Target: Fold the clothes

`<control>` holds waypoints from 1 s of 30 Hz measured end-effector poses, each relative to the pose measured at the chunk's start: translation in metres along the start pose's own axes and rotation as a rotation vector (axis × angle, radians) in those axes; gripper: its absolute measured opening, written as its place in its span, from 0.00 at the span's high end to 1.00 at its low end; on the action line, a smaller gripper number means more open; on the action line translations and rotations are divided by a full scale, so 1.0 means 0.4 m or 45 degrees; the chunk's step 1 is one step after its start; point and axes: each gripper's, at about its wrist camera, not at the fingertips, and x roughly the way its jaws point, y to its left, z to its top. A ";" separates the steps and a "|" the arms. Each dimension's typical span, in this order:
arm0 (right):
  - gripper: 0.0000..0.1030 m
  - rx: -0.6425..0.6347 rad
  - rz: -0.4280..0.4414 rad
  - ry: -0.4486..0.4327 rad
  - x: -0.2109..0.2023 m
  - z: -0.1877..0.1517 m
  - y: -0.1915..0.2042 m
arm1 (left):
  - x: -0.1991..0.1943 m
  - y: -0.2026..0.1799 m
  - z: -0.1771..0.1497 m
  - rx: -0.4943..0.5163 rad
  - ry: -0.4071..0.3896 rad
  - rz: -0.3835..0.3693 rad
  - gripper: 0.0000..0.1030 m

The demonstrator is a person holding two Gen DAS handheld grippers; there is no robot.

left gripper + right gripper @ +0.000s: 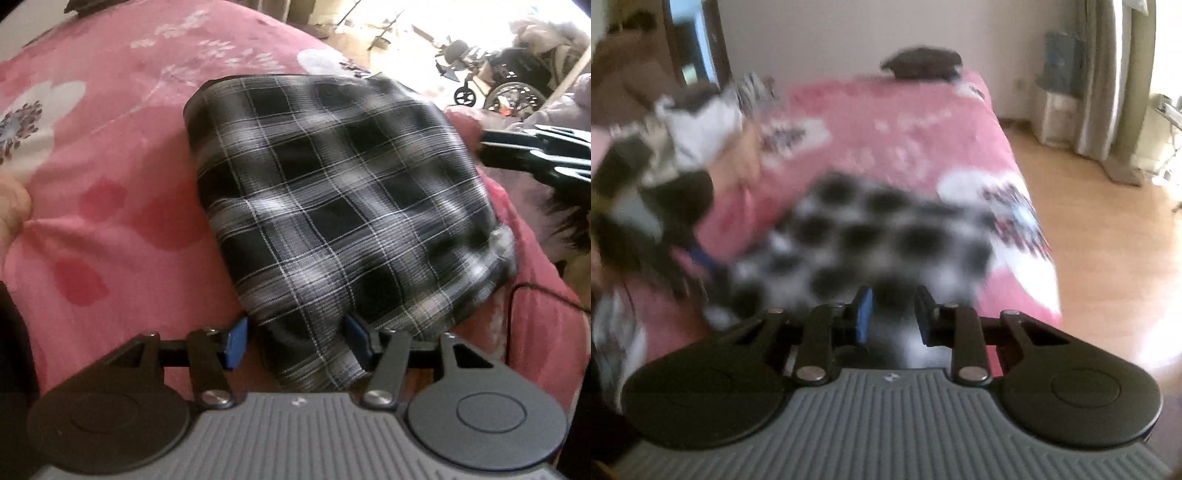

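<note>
A folded black-and-white plaid garment (332,206) is seen lying flat on a bed covered by a pink floral bedspread (110,166); no container is in view. In the left wrist view the garment's long axis runs from the near edge, between the claw fingers, diagonally up toward the far side of the bed; one folded corner points toward the camera.

The left claw (295,341) is angled steeply down over the near corner of the garment; its blue pads (234,341) stand fairly wide, on either side of the cloth corner, not pressed on it; no grip is seen. The right claw (535,155) is seen at the right edge of that view, just beside the garment's far right edge, above the bedspread.

The right wrist view is heavily blurred; the right claw (892,317) is tilted down over the garment's (871,236) near edge; its jaws are narrow, with blurred cloth between the pads; whether the cloth is pinched cannot be told. The left claw (701,258) and a sleeve (698,129) are smeared at the left. A wooden floor (1089,221) lies beside the bed.
</note>
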 end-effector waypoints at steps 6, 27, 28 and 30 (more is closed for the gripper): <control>0.80 0.084 -0.036 0.131 0.120 -0.049 -0.055 | 0.019 -0.021 0.015 -0.049 0.031 0.045 0.42; 0.88 0.098 -0.120 0.022 0.161 0.086 -0.061 | 0.023 -0.086 0.023 0.068 0.034 0.209 0.35; 0.88 0.102 -0.125 0.019 0.166 0.092 -0.068 | 0.025 -0.086 0.024 0.073 0.035 0.213 0.34; 0.88 0.126 -0.130 0.043 0.196 0.095 -0.086 | 0.028 -0.088 0.025 0.082 0.036 0.220 0.34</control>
